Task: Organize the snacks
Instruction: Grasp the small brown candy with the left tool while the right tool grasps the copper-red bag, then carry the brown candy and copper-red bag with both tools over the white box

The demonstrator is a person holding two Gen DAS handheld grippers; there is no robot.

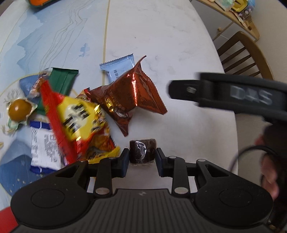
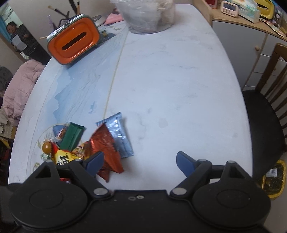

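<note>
Left gripper [image 1: 142, 157]: the fingers are set on either side of a dark brown wrapped candy [image 1: 142, 150]. The left pad appears to touch it; a thin gap is seen at the right pad, so a firm grasp cannot be confirmed.
Candy: it is positioned on the white table [image 1: 161, 35], just apart from the snack pile.
Right gripper [image 2: 140, 161]: the fingers are spread wide and nothing is held between them. It is seen in the left view as a dark arm at the right.
Snack pile: a copper foil pack [image 1: 129, 96] is laid over a pale blue pack [image 1: 118, 69]. A yellow-red bag [image 1: 79, 123], a green pack [image 1: 61, 82], a white-blue pack [image 1: 43, 148] and a round amber sweet [image 1: 19, 109] are gathered to the left.
Far table: an orange tissue box [image 2: 75, 41] and a clear bag [image 2: 143, 16] are located well apart from the pile.
Right side: a chair [image 2: 263, 129] is placed beside the table.
</note>
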